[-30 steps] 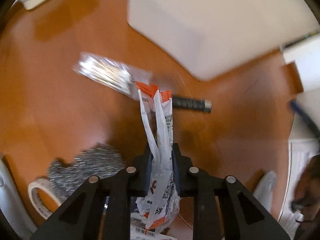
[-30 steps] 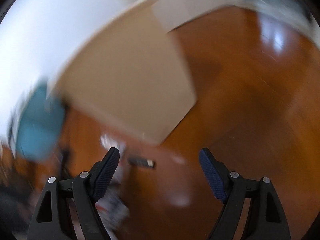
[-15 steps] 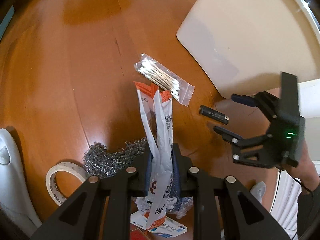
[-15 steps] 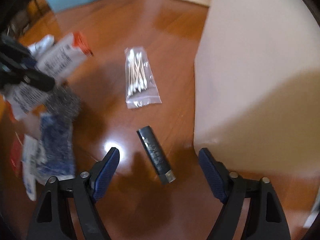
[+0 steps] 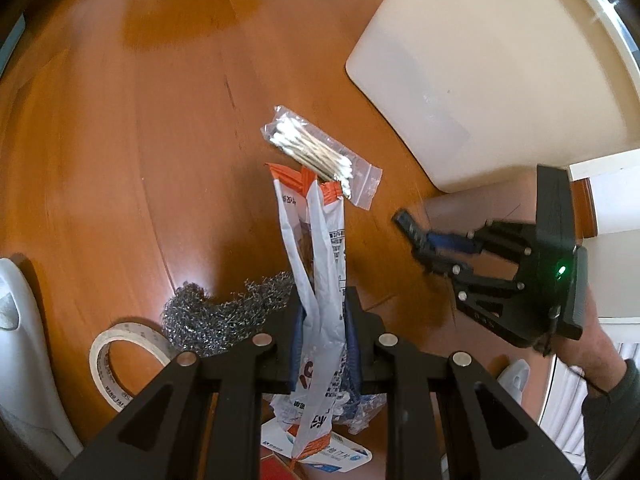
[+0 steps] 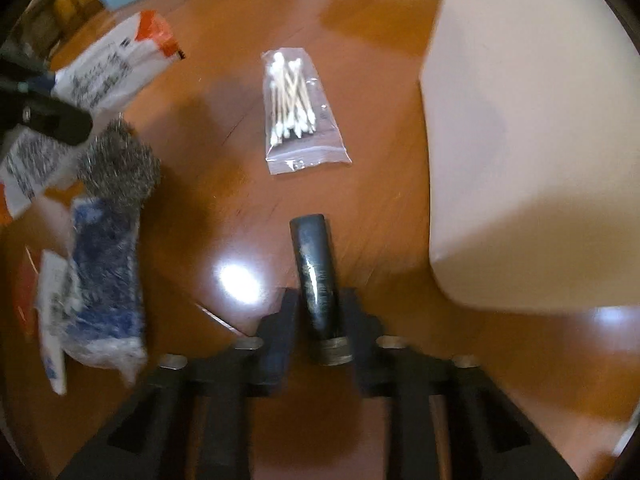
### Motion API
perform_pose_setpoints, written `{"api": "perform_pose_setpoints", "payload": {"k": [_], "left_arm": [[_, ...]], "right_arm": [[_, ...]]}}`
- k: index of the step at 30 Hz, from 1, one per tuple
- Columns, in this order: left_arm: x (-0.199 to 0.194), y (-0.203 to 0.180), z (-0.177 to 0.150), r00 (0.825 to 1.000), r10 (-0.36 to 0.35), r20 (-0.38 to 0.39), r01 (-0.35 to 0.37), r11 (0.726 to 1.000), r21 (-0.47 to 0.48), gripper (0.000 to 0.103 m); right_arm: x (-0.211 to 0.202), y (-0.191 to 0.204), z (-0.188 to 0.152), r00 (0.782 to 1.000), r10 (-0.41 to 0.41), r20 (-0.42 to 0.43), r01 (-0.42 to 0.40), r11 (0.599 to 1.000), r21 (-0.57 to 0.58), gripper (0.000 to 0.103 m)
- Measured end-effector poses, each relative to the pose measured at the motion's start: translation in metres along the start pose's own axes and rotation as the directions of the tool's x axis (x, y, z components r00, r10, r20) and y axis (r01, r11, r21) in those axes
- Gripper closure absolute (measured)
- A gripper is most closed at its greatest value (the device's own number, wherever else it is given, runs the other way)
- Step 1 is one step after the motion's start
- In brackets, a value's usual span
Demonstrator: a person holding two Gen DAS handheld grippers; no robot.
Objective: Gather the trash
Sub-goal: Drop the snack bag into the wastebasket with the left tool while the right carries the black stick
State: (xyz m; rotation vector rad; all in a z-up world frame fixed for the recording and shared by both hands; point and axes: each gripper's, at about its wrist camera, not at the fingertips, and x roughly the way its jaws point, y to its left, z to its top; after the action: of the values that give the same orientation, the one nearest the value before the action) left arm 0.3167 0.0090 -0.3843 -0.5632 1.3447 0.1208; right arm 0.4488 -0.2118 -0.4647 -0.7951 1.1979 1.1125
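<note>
My left gripper [image 5: 322, 320] is shut on a white and orange plastic wrapper [image 5: 320, 256], held above the wooden table; the wrapper also shows in the right wrist view [image 6: 104, 72]. My right gripper [image 6: 318, 312] has closed around a black tube [image 6: 316, 276] lying on the table, its jaws against both sides. In the left wrist view the right gripper [image 5: 430, 250] sits at the tube [image 5: 404, 220]. A clear bag of cotton swabs [image 5: 320, 152] lies beyond the wrapper, also in the right wrist view [image 6: 296, 108].
A large white bin [image 5: 500, 64] stands to the right, near the tube [image 6: 532, 140]. Steel wool [image 5: 224, 316], a tape roll [image 5: 120, 364] and a blue and white wrapper [image 6: 104, 292] lie on the table [image 5: 120, 140]. A white object [image 5: 20, 340] is at the left edge.
My right gripper came down over the black tube and closed its jaws on it. My left gripper kept hold of the wrapper and barely moved.
</note>
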Motion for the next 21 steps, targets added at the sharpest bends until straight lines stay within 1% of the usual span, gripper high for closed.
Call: {"api": "perform_pose_setpoints", "payload": {"k": [2, 5, 7, 9, 10, 12, 13, 15, 16, 17, 18, 19, 20, 21], "left_arm": [[-0.003, -0.003, 0.001, 1.0, -0.002, 0.006, 0.002, 1.0, 0.001, 0.085], [-0.009, -0.006, 0.004, 1.0, -0.001, 0.017, 0.001, 1.0, 0.003, 0.085], [-0.021, -0.008, 0.007, 0.999, -0.005, 0.04, 0.005, 1.0, -0.003, 0.085], [-0.043, -0.012, 0.013, 0.996, -0.011, 0.091, 0.012, 1.0, -0.005, 0.085], [-0.064, -0.015, 0.02, 0.991, -0.021, 0.136, 0.022, 1.0, -0.007, 0.085], [-0.096, -0.024, 0.032, 0.978, -0.049, 0.203, 0.051, 0.999, -0.003, 0.085], [-0.117, -0.033, 0.041, 0.966, -0.074, 0.249, 0.074, 0.997, 0.009, 0.085], [-0.162, -0.055, 0.061, 0.929, -0.138, 0.344, 0.126, 0.99, 0.055, 0.085], [-0.183, -0.069, 0.07, 0.905, -0.176, 0.388, 0.155, 0.984, 0.086, 0.085], [-0.206, -0.086, 0.08, 0.875, -0.221, 0.431, 0.182, 0.975, 0.131, 0.085], [-0.219, -0.101, 0.086, 0.856, -0.249, 0.454, 0.191, 0.967, 0.169, 0.085], [-0.228, -0.119, 0.093, 0.841, -0.276, 0.466, 0.192, 0.956, 0.22, 0.085], [-0.232, -0.14, 0.101, 0.833, -0.288, 0.472, 0.17, 0.945, 0.278, 0.085], [-0.229, -0.158, 0.107, 0.836, -0.281, 0.472, 0.136, 0.938, 0.317, 0.085]], "right_arm": [[-0.001, -0.01, -0.004, 0.996, 0.092, 0.018, -0.093, 0.991, 0.095, 0.083], [-0.005, -0.016, -0.016, 0.987, 0.147, 0.059, -0.156, 0.972, 0.178, 0.084], [-0.011, -0.018, -0.026, 0.979, 0.178, 0.096, -0.196, 0.953, 0.233, 0.084], [-0.021, -0.017, -0.036, 0.97, 0.198, 0.139, -0.229, 0.935, 0.269, 0.084], [-0.023, -0.014, -0.048, 0.967, 0.198, 0.157, -0.236, 0.931, 0.279, 0.084], [-0.039, -0.009, -0.057, 0.957, 0.203, 0.207, -0.26, 0.917, 0.303, 0.084], [-0.04, 0.0, -0.056, 0.952, 0.204, 0.227, -0.269, 0.911, 0.312, 0.084], [-0.06, 0.003, -0.068, 0.938, 0.205, 0.281, -0.296, 0.895, 0.335, 0.084], [-0.072, 0.002, -0.075, 0.932, 0.203, 0.301, -0.305, 0.888, 0.345, 0.084], [-0.084, 0.003, -0.084, 0.921, 0.203, 0.333, -0.324, 0.874, 0.362, 0.084], [-0.092, 0.003, -0.088, 0.913, 0.204, 0.353, -0.337, 0.864, 0.373, 0.084], [-0.102, -0.001, -0.089, 0.906, 0.205, 0.369, -0.349, 0.856, 0.381, 0.084], [-0.11, -0.001, -0.095, 0.897, 0.204, 0.393, -0.364, 0.846, 0.39, 0.083], [-0.117, 0.001, -0.095, 0.892, 0.203, 0.403, -0.369, 0.842, 0.393, 0.083]]}}
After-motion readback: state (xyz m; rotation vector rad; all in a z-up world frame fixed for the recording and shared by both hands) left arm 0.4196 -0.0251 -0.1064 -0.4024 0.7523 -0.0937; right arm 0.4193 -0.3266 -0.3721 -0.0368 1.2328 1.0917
